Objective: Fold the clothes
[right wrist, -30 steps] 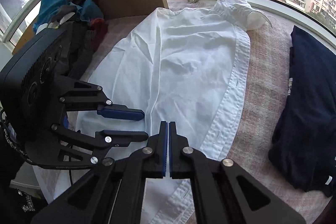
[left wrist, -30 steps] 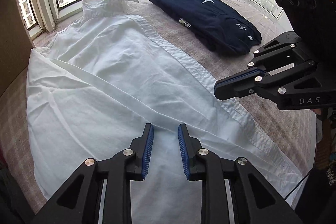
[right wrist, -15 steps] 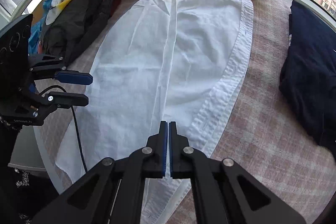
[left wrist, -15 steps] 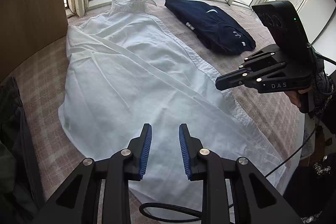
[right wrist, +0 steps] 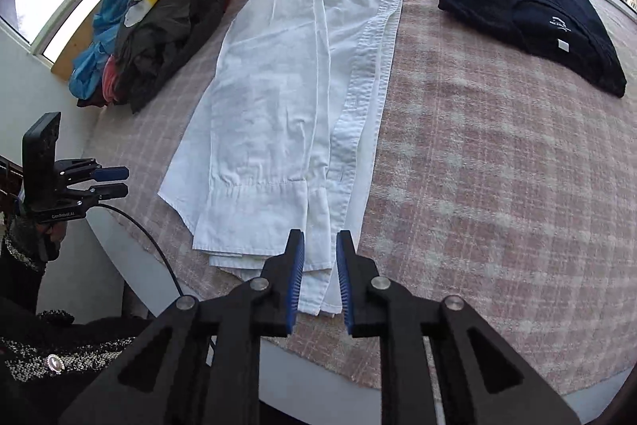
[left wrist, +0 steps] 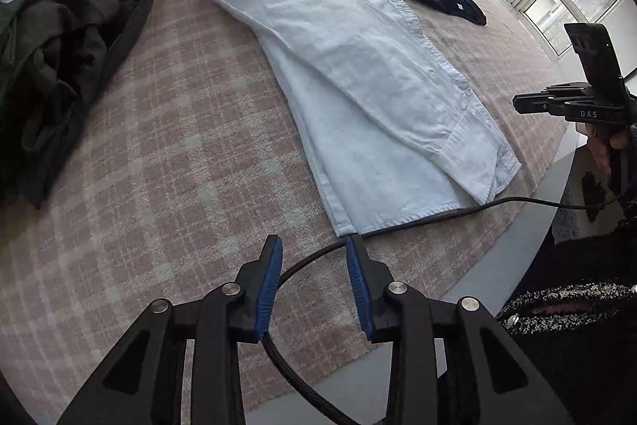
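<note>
Ahead of both grippers, white shirt (right wrist: 294, 98) lies folded lengthwise; left gripper (left wrist: 314, 285) and right gripper (right wrist: 319, 279) back off near the hem, jaws just opening, empty — crosswise fold next.

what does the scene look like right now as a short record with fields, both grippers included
surface: pink plaid cloth-covered platform by the windows
garment in work: long white button-up shirt, sides folded in, lying flat, collar toward the windows
done: folded navy garment, right of the shirt in the right wrist view
waiting: pile of dark and blue clothes
left gripper: open, empty, black cable beneath
right gripper: just opened, nothing gripped, over the shirt hem
</note>
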Motion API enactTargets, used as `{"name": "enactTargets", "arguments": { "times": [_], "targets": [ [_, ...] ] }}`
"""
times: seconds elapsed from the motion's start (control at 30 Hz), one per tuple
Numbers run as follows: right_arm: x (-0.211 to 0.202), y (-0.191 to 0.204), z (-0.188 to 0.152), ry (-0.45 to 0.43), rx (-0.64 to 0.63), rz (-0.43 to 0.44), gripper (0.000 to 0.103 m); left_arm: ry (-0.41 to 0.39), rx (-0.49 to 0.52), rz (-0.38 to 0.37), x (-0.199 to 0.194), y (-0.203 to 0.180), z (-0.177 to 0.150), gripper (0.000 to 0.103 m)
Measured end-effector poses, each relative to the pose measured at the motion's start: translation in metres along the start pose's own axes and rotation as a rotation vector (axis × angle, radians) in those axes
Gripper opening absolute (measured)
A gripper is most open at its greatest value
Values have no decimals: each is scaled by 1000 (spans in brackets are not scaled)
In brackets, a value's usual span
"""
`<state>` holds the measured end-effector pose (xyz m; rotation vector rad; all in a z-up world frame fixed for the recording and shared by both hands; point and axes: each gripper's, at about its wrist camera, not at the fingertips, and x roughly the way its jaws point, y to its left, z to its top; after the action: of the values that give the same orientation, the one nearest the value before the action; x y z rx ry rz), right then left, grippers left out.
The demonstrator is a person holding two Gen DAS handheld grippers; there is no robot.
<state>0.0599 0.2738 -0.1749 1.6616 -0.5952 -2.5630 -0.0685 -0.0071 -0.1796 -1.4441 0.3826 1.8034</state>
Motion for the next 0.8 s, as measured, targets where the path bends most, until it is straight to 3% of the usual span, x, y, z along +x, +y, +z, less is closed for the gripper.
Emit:
{"name": "enactTargets", "arguments": {
  "times": [0.13, 0.23, 0.37, 0.47, 0.67, 0.77, 0.8],
  "targets": [
    [24, -18, 2, -6, 103, -98, 21, -55, 1, -5, -5, 0, -1, 35],
    [31, -30, -4, -14, 219, -88, 22, -69, -18, -58, 15, -3, 17, 35],
    [32, -27, -12, -39, 272, -78, 34, -48, -56, -90, 37, -9, 29, 35],
    [35, -17, -17, -31, 237, -142, 38, -28, -87, -104, 51, -13, 35, 39],
    [47, 17, -19, 21, 91, -274, 43, -33, -31, -40, 57, -28, 35, 45],
    [54, 34, -19, 40, 7, -327, 40, -50, 12, 1, 59, -38, 30, 45],
    [56, 38, -19, 36, -13, -331, 33, -58, 34, 11, 59, -40, 28, 45]
  ]
}}
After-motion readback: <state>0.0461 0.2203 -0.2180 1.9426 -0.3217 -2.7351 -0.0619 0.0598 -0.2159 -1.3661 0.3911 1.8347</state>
